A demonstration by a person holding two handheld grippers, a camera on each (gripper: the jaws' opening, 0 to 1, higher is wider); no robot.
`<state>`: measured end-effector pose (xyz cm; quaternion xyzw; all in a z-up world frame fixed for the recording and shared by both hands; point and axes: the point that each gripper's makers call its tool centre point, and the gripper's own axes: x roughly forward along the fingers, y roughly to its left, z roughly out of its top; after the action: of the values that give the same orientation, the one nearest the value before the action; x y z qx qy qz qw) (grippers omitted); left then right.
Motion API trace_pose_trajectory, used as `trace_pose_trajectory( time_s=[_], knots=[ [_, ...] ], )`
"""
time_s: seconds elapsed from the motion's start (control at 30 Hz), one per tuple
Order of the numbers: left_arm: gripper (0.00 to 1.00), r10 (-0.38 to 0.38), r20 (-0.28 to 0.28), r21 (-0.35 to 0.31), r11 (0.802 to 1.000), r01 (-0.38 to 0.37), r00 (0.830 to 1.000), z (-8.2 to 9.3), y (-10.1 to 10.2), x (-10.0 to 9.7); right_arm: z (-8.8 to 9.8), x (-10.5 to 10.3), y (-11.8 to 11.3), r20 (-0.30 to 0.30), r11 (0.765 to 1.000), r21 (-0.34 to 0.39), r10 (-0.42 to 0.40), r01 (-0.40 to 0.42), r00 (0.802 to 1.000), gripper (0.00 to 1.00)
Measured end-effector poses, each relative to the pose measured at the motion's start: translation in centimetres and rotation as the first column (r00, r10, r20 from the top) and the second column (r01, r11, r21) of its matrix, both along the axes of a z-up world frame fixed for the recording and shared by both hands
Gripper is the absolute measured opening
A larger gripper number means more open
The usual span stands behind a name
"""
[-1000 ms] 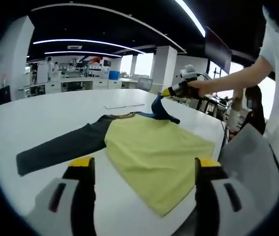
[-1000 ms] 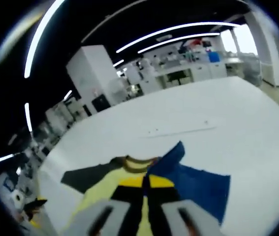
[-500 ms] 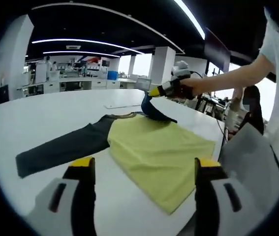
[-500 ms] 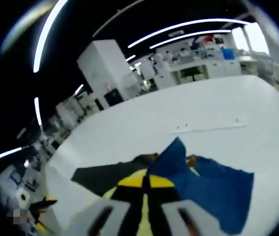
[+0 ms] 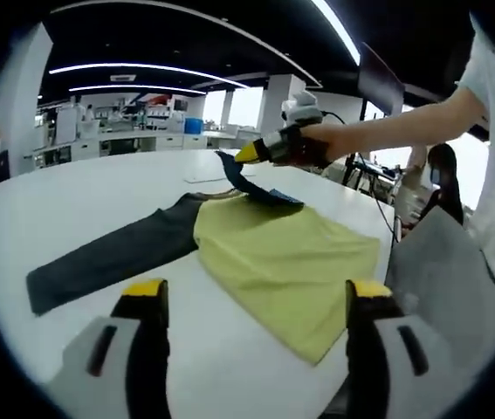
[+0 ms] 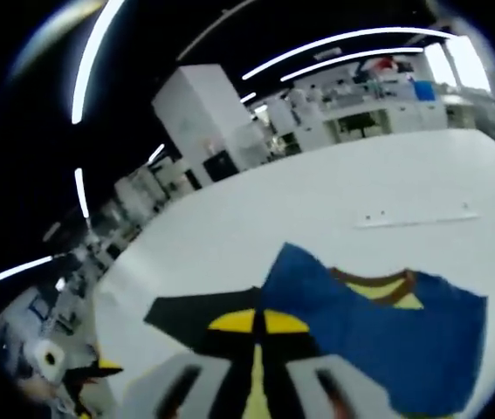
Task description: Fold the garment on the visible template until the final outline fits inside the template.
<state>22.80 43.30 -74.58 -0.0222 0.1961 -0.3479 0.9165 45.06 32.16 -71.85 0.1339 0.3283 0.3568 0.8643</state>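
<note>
The shirt (image 5: pixel 273 253) lies flat on the white counter (image 5: pixel 81 201) — a yellow body with one dark sleeve (image 5: pixel 107 257) stretched out straight to the side, not yet folded in. The other sleeve, the blue one (image 5: pixel 245 182), is lifted off the counter: in the left gripper view the right tongs (image 5: pixel 249 154) hold its end up above the collar end of the shirt, with the rest of the sleeve trailing down to the shoulder. In the right gripper view the same tongs (image 6: pixel 254 321) are pressed together with the blue sleeve (image 6: pixel 360 340) pinched between them, the cloth spreading out over the yellow collar (image 6: pixel 378 284). The left tongs (image 5: pixel 251 301) hover near the counter on the hem side of the shirt, wide apart with nothing between them. A thin pale strip (image 5: pixel 203 177) lies on the counter beyond the shirt; whether it belongs to the template I cannot tell, and no clear template outline shows around the shirt. By my reading the task is at its start — the first sleeve fold is under way and not yet laid down. Left to do: set the blue sleeve across the body, bring the dark sleeve in likewise, then fold the body so that the outline shrinks enough. The shirt sits near the counter's edge on the person's side, so it should be kept from sliding off.
</note>
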Motion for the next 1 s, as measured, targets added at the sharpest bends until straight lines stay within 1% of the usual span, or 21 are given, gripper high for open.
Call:
trace_pose_trajectory(
  time_s=[0.27,0.43,0.5,0.6,0.77,0.8,0.9,0.93,1.0],
  knots=[
    [0.80,0.002,-0.010,-0.017,1.000,-0.003,1.000,-0.6,0.6,-0.3,-1.3,-1.3,2.9,-0.018,1.000,0.003,0.031,-0.031,0.999,0.00],
    [0.80,0.005,-0.018,-0.024,1.000,-0.006,1.000,-0.9,0.6,-0.3,-3.0,-2.2,4.3,-0.044,0.998,-0.023,0.050,-0.051,0.998,0.00],
    [0.80,0.010,-0.016,-0.028,1.000,-0.011,1.000,-0.8,0.6,-0.3,-4.1,-2.1,4.3,-0.060,0.999,-0.025,0.046,-0.047,0.997,0.00],
    [0.80,0.021,-0.021,-0.043,0.999,-0.022,1.000,-0.9,0.4,-0.2,-4.5,-2.6,5.0,-0.074,0.998,-0.022,0.049,-0.051,0.996,0.00],
    [0.80,0.020,-0.033,-0.050,0.999,-0.022,0.999,-1.4,0.1,-0.3,-6.3,-3.2,5.9,-0.096,0.996,-0.050,0.074,-0.079,0.993,0.00],
    [0.80,0.021,-0.034,-0.050,0.998,-0.023,0.999,-1.5,0.0,-0.3,-7.1,-3.1,5.9,-0.103,0.994,-0.061,0.082,-0.088,0.991,0.00],
    [0.80,0.030,-0.039,-0.057,0.998,-0.032,0.999,-1.8,0.2,-0.2,-7.8,-3.1,6.0,-0.113,0.993,-0.075,0.083,-0.092,0.990,0.00],
    [0.80,0.032,-0.040,-0.057,0.998,-0.035,0.999,-1.8,0.3,-0.2,-8.3,-3.0,5.8,-0.123,0.993,-0.075,0.083,-0.093,0.989,0.00],
    [0.80,0.037,-0.042,-0.058,0.998,-0.039,0.998,-1.9,0.3,-0.2,-8.9,-3.0,5.6,-0.133,0.993,-0.078,0.082,-0.092,0.988,0.00]
  ],
)
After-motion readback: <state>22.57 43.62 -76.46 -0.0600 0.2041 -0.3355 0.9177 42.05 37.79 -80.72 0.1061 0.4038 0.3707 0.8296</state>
